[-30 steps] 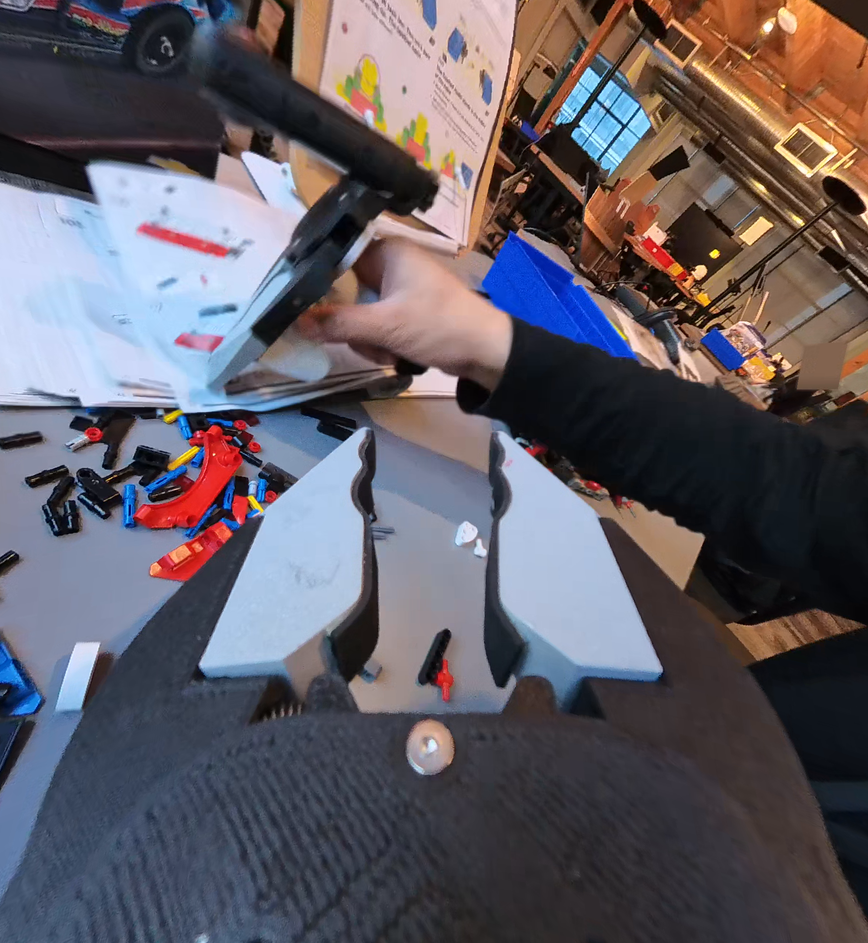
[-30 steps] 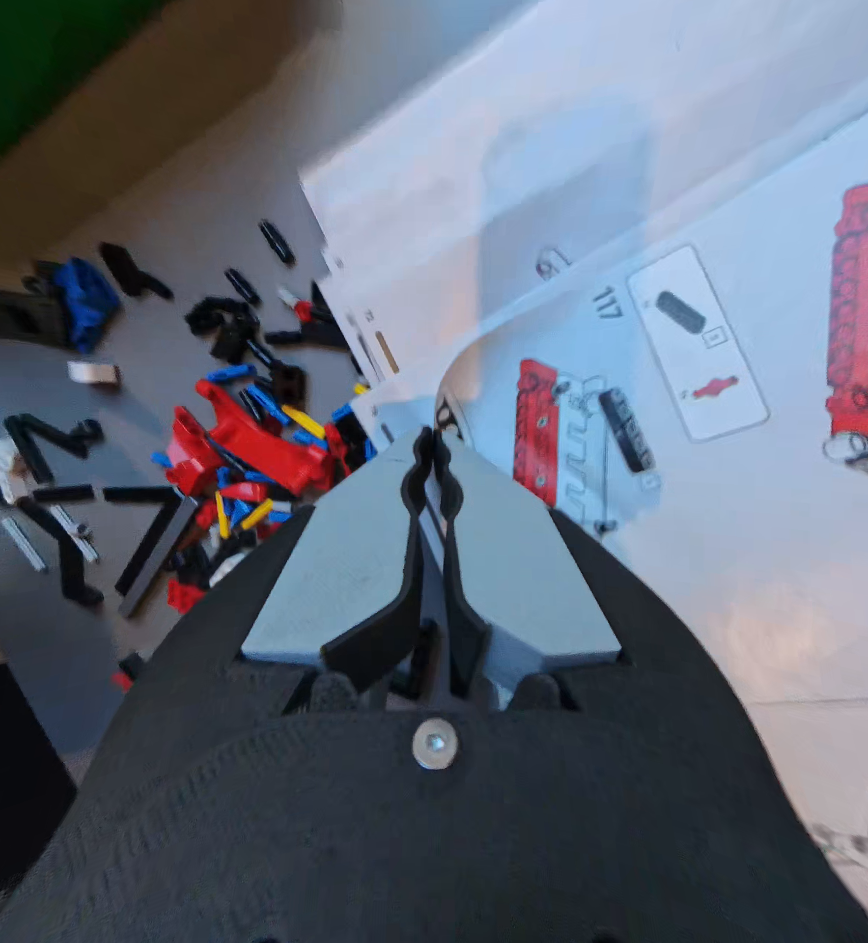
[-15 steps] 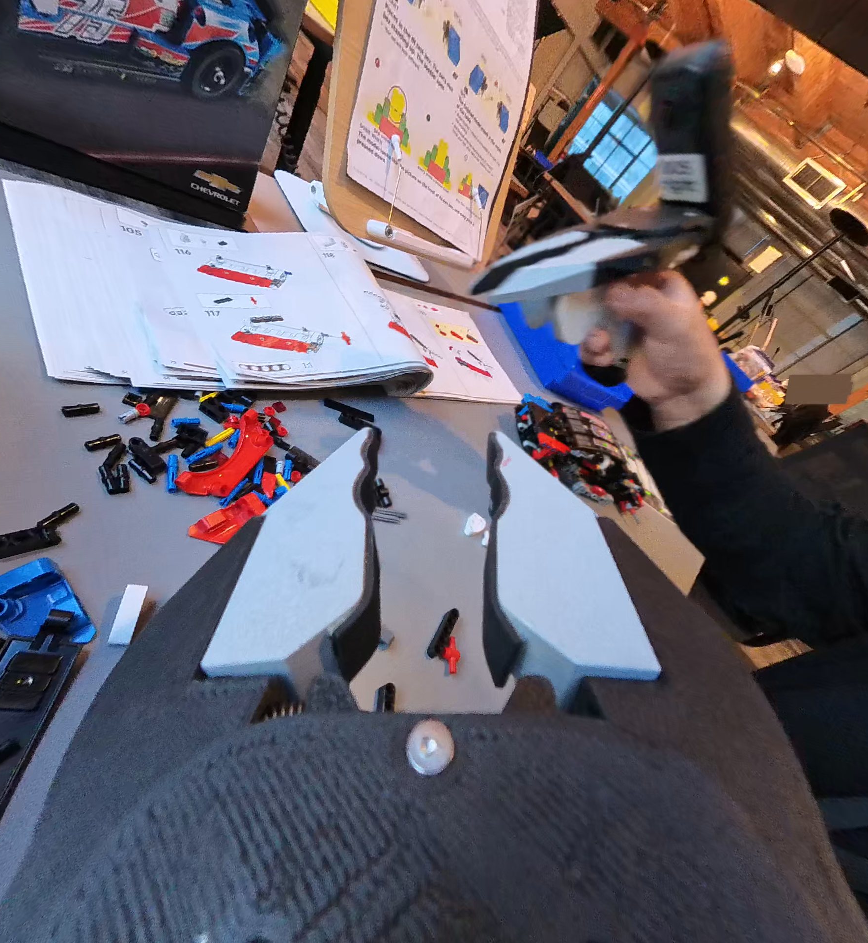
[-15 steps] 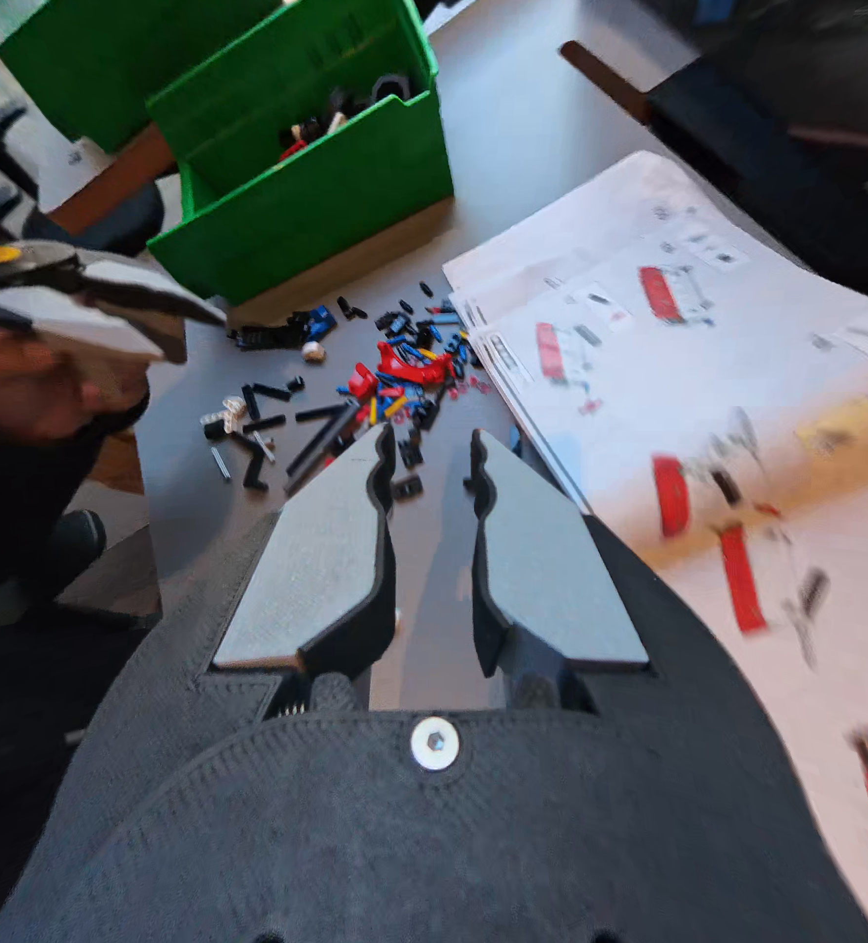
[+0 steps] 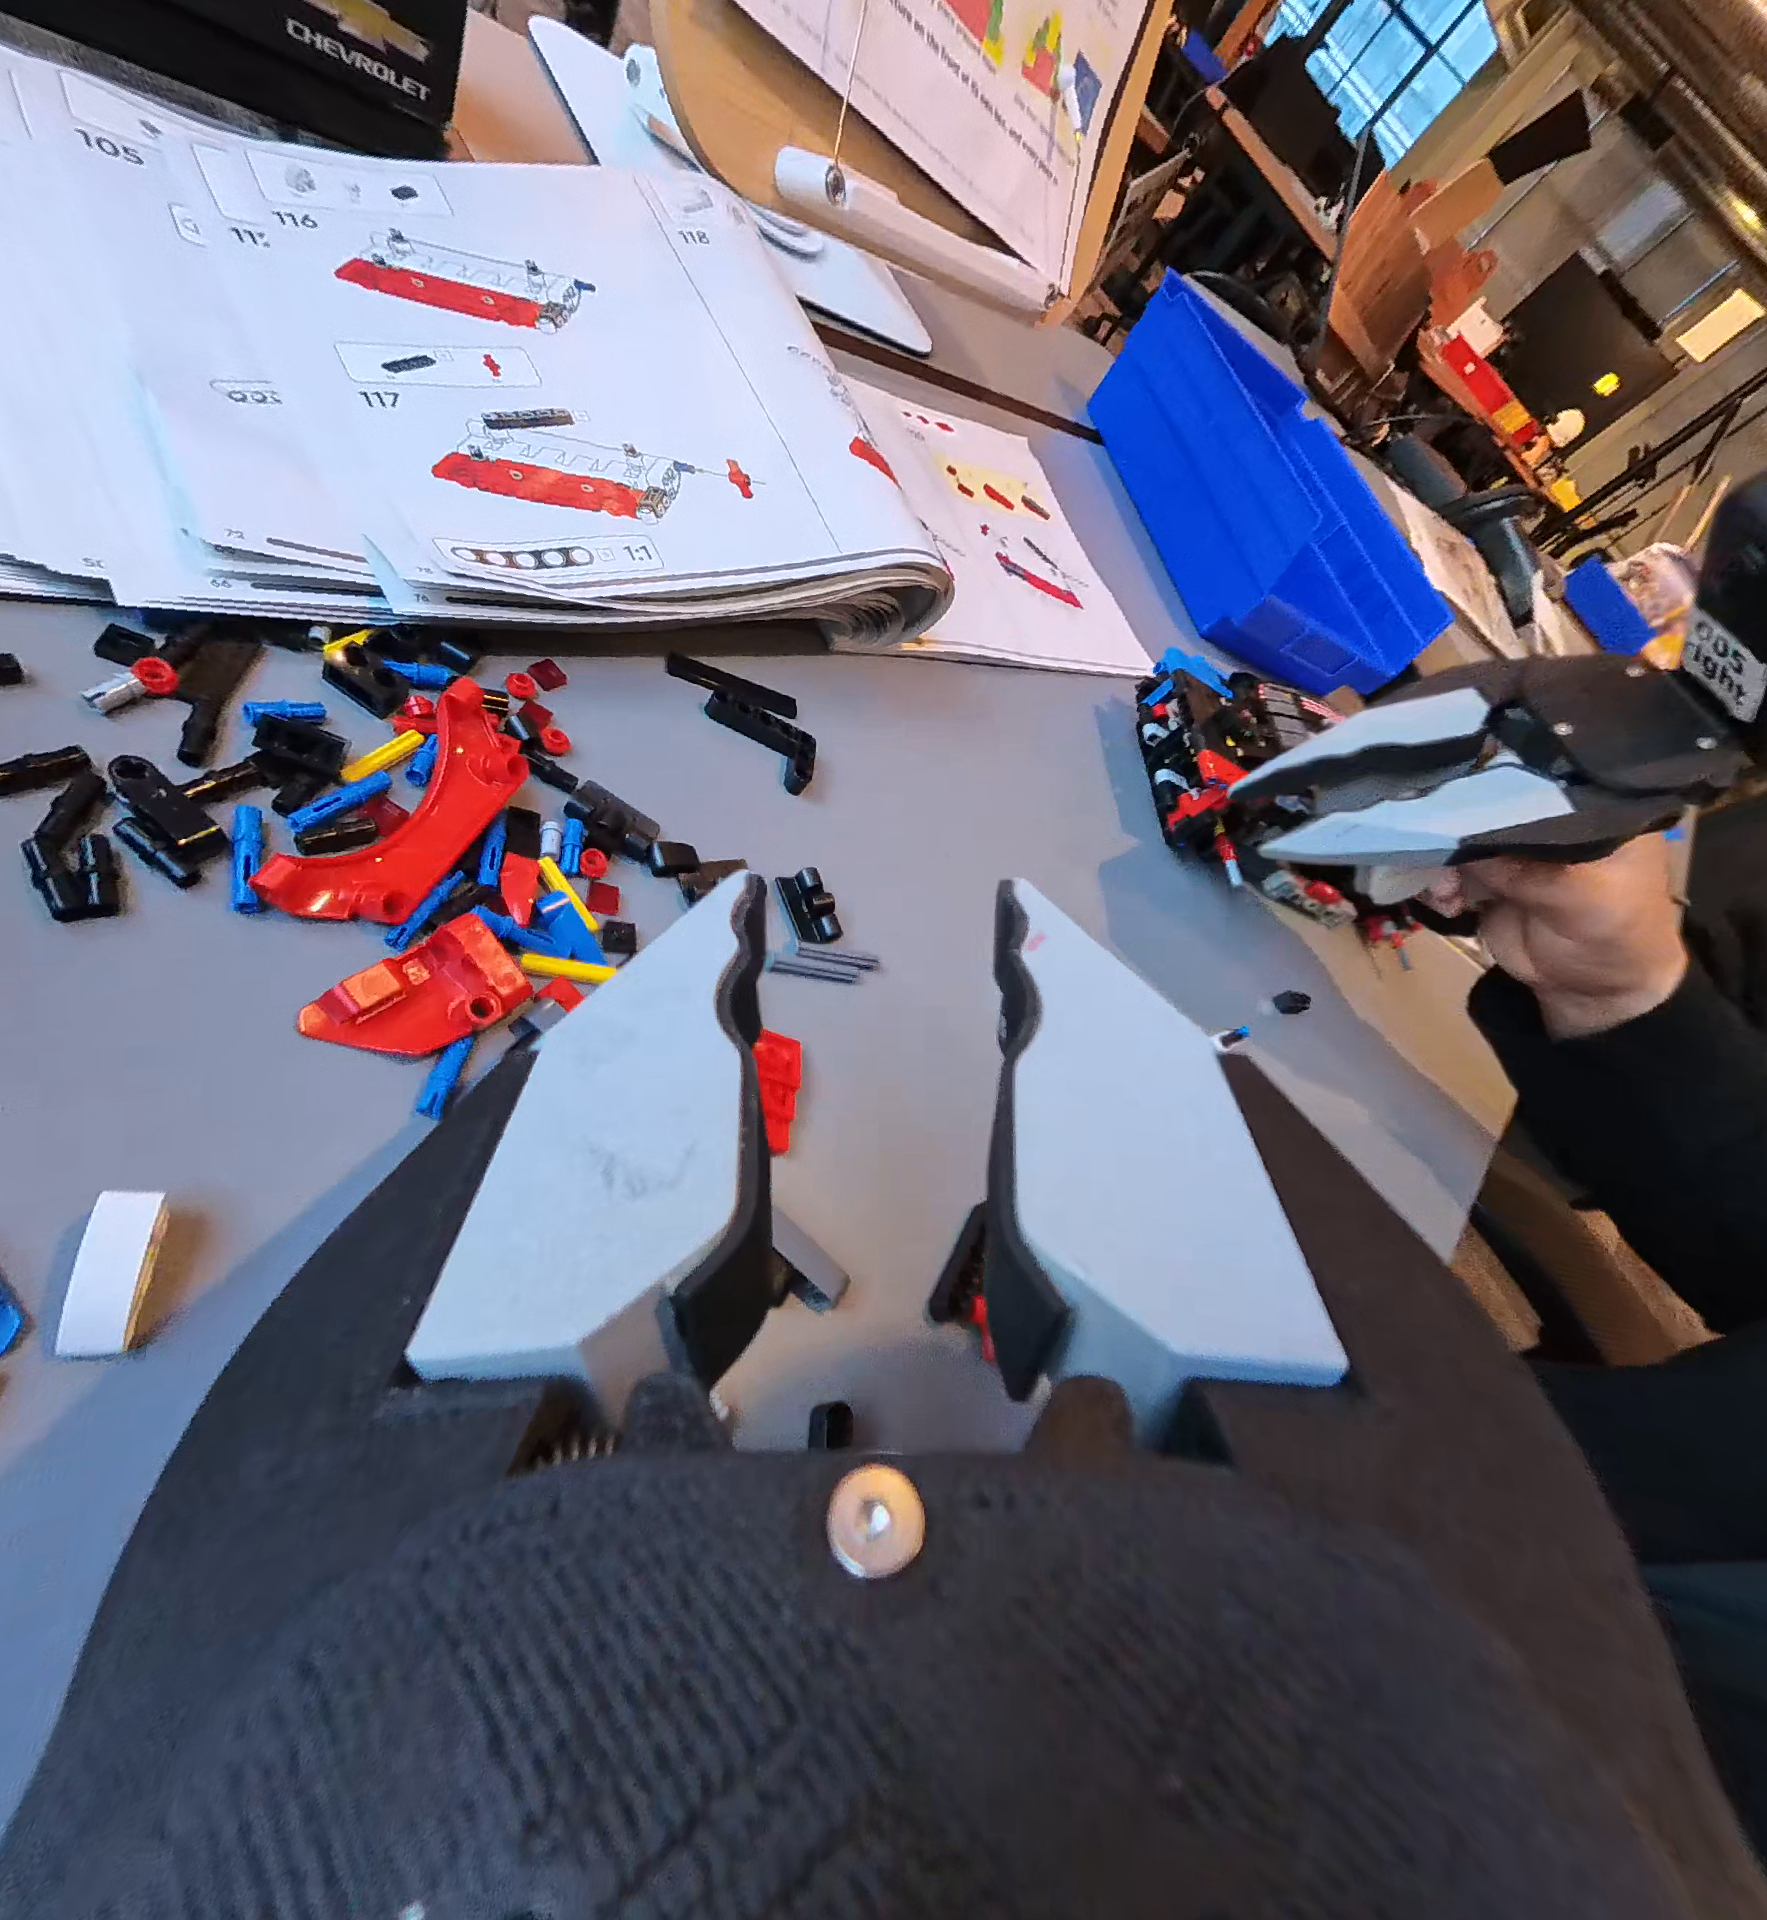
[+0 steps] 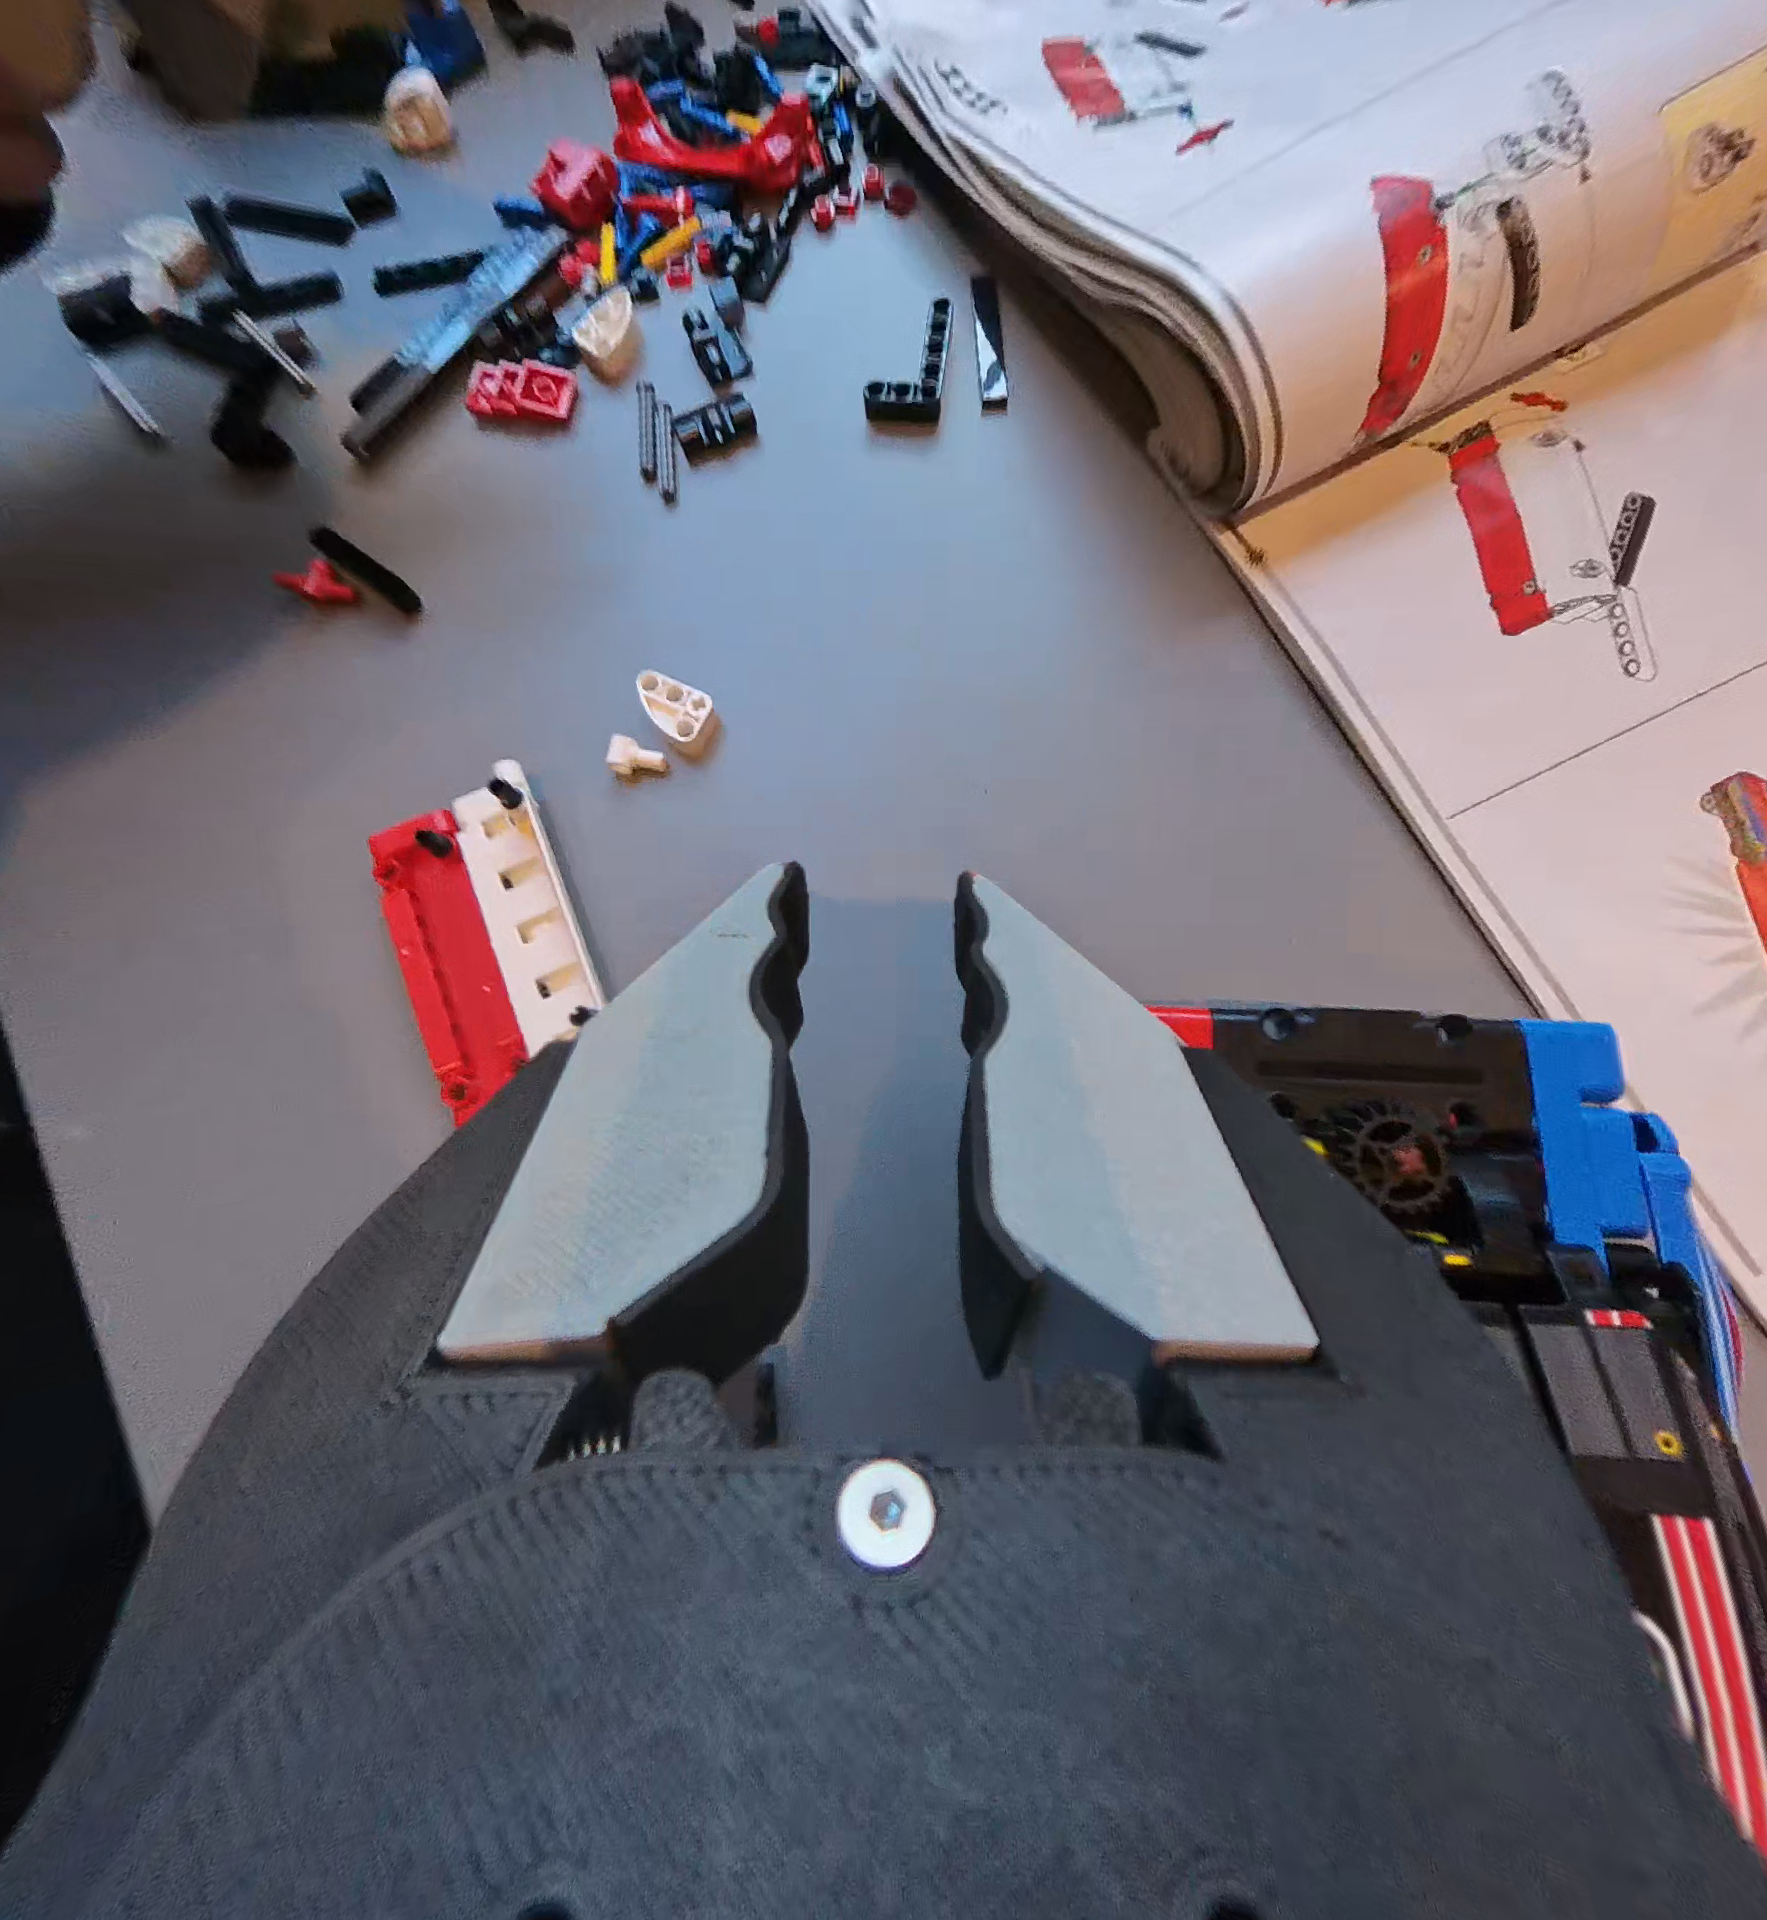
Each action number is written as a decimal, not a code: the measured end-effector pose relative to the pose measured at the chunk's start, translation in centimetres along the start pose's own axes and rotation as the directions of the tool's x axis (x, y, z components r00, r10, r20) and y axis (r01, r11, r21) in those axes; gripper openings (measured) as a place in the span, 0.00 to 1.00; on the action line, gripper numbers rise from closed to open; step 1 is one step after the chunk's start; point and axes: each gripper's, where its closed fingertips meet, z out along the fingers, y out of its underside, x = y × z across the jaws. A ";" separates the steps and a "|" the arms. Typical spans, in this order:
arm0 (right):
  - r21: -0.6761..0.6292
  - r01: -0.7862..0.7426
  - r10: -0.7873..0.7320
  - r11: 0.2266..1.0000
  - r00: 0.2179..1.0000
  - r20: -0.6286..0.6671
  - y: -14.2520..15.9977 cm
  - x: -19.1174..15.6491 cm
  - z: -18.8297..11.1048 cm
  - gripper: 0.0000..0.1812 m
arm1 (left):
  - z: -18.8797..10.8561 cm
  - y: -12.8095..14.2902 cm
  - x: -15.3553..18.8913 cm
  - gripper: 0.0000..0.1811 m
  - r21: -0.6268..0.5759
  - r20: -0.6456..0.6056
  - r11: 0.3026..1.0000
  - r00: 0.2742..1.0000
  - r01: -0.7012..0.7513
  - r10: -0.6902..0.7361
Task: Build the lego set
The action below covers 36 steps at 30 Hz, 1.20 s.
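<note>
Both grippers are held empty: left gripper [image 5: 874,914] spread wide, right gripper [image 6: 879,904] parted narrower. Red-and-white panel [image 6: 484,935] is seen just left of the right gripper, flat on the table [image 6: 962,644]. Likely light, stiff, press-fit; best gripped across the long edges.

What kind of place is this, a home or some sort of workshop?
Probably a shared workshop or lab in a converted industrial building. Beyond the grey table strewn with small plastic building pieces stand a blue plastic storage bin, further workbenches and exposed ceiling ducts.
</note>
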 end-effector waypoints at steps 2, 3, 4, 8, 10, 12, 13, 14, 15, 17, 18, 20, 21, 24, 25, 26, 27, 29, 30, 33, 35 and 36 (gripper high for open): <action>-0.016 0.026 -0.026 1.000 1.000 -0.005 0.4 -0.2 0.7 0.15 | 0.4 0.1 -0.1 0.23 -0.009 0.011 1.000 1.000 -0.018 0.018; -0.017 0.034 -0.034 0.999 0.999 0.003 0.5 -0.3 1.0 0.15 | 0.5 0.2 -0.1 0.23 -0.016 0.016 1.000 1.000 -0.026 0.027; -0.023 0.038 -0.038 0.999 0.999 0.005 0.6 -0.4 1.3 0.15 | 0.7 0.3 -0.2 0.23 -0.024 0.023 0.999 0.999 -0.035 0.036; -0.029 0.034 -0.034 0.999 0.999 -0.004 0.8 -0.3 1.7 0.14 | 1.2 0.8 0.0 0.23 -0.055 0.027 0.996 0.997 -0.065 0.067; -0.013 0.029 -0.029 0.999 1.000 -0.002 0.8 -0.5 1.5 0.14 | 1.8 1.5 0.9 0.22 -0.100 -0.005 0.990 0.995 -0.104 0.104; 0.005 0.030 -0.030 1.000 1.000 0.007 0.8 -1.0 1.4 0.14 | 2.6 3.1 1.5 0.21 -0.196 -0.022 0.967 0.987 -0.162 0.161; 0.015 0.032 -0.032 0.999 0.999 0.019 0.8 -1.4 1.4 0.14 | 3.1 3.9 2.1 0.21 -0.237 -0.046 0.951 0.980 -0.197 0.192; 0.023 0.035 -0.035 0.999 0.999 0.030 0.9 -1.8 1.3 0.14 | 3.6 4.5 2.6 0.20 -0.264 -0.069 0.936 0.973 -0.231 0.220; 0.025 0.039 -0.040 0.999 0.999 0.036 1.0 -2.2 1.3 0.14 | 4.2 5.0 3.0 0.19 -0.289 -0.087 0.921 0.966 -0.260 0.245; 0.016 0.046 -0.047 0.999 0.998 0.038 1.6 -2.7 1.3 0.14 | 5.3 5.8 4.1 0.17 -0.342 -0.141 0.884 0.948 -0.317 0.286; 0.014 0.049 -0.049 0.999 0.998 0.038 1.8 -3.0 1.2 0.14 | 6.0 6.0 4.5 0.17 -0.361 -0.162 0.867 0.938 -0.344 0.305; 0.022 0.050 -0.050 0.999 0.998 0.042 2.0 -3.4 0.8 0.14 | 7.2 6.7 5.4 0.17 -0.413 -0.206 0.822 0.920 -0.392 0.335; 0.029 0.046 -0.048 0.999 0.998 0.044 2.1 -3.7 0.6 0.14 | 7.8 7.2 5.9 0.17 -0.438 -0.232 0.794 0.906 -0.422 0.354; 0.051 0.034 -0.037 0.998 0.998 0.050 2.2 -4.2 -0.1 0.14 | 9.5 9.0 5.8 0.16 -0.498 -0.261 0.686 0.847 -0.530 0.464; 0.057 0.033 -0.036 0.998 0.998 0.052 2.3 -4.3 -0.3 0.14 | 10.0 9.4 5.3 0.15 -0.519 -0.260 0.649 0.826 -0.556 0.500; 0.062 0.034 -0.037 0.997 0.998 0.052 2.3 -4.4 -0.5 0.14 | 10.4 9.7 4.9 0.15 -0.535 -0.256 0.625 0.814 -0.568 0.521; 0.065 0.037 -0.040 0.997 0.998 0.051 2.4 -4.5 -0.6 0.14 | 10.6 10.0 4.9 0.15 -0.546 -0.264 0.615 0.813 -0.569 0.519; 0.068 0.044 -0.047 0.997 0.998 0.046 2.5 -4.5 -0.9 0.13 | 11.1 10.1 5.6 0.13 -0.541 -0.287 0.623 0.821 -0.565 0.494; 0.069 0.047 -0.050 0.997 0.998 0.045 2.5 -4.5 -1.0 0.13 | 11.3 10.2 5.6 0.11 -0.547 -0.283 0.622 0.823 -0.560 0.492; 0.077 0.051 -0.054 0.996 0.998 0.037 2.5 -4.4 -1.3 0.13 | 11.4 10.2 5.7 0.09 -0.543 -0.272 0.632 0.828 -0.552 0.490; 0.081 0.048 -0.052 0.996 0.998 0.041 2.5 -4.3 -1.4 0.13 | 11.4 10.3 5.7 0.06 -0.532 -0.269 0.648 0.834 -0.545 0.481; 0.081 0.048 -0.052 0.996 0.998 0.043 2.5 -4.2 -1.3 0.13 | 11.4 10.3 5.7 0.06 -0.525 -0.267 0.659 0.839 -0.539 0.473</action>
